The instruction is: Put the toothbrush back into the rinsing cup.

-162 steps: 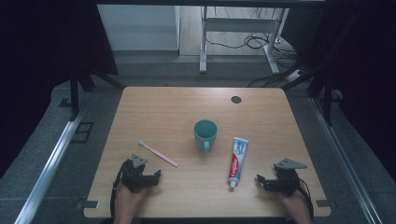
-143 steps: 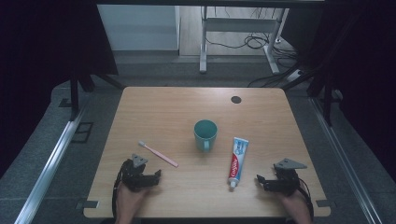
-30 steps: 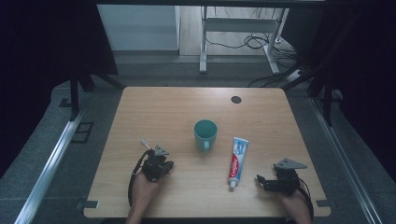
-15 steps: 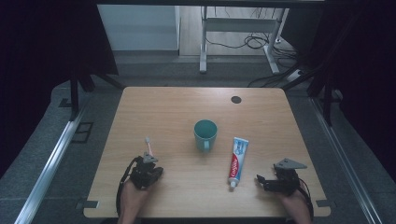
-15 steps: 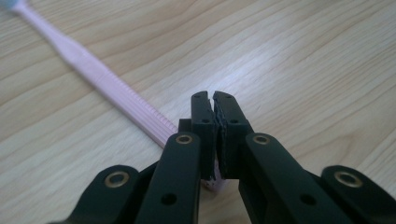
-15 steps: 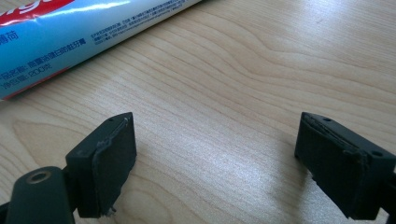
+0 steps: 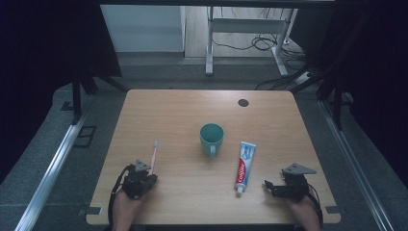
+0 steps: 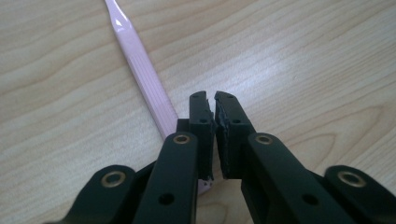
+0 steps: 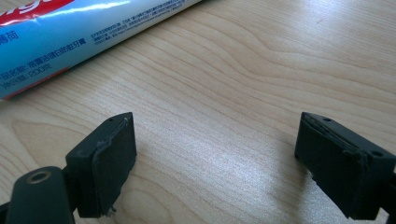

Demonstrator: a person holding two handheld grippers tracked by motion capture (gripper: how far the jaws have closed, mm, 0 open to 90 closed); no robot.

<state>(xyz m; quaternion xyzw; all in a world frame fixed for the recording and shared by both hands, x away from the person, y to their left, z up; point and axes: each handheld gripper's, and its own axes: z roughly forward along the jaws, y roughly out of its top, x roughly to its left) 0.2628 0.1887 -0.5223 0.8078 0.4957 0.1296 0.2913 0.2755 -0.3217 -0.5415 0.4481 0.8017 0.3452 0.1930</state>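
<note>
Dark surroundings, grey floor, cables at the far wall; wooden bench (image 7: 163, 110) lit from above.

Left tongs (image 7: 140, 180) sit near the bench's 7 o'clock corner, held in the person's left hand. In the left gripper view the jaws stand pressed nearly together, and the pink toothbrush (image 8: 140, 70) passes along their left side, its handle end tucked under the left jaw. Whether the handle is actually pinched cannot be told; it looks beside rather than between. In the high view the toothbrush runs from the tongs toward 12 o'clock, bristle end farthest from the hand.

Teal mug (image 7: 211, 138) stands upright at bench centre, well apart from both tongs, at about 1 o'clock from the left ones.

Toothpaste tube (image 7: 244, 160) lies flat just right of the mug, long axis roughly 12 to 6, cap toward the person.

Right tongs (image 7: 284, 186) rest near the 5 o'clock corner, jaws spread wide and empty, tube at their 10 o'clock.

Judgement: left hand is nearer the brush, right hand nearer the tube.
</note>
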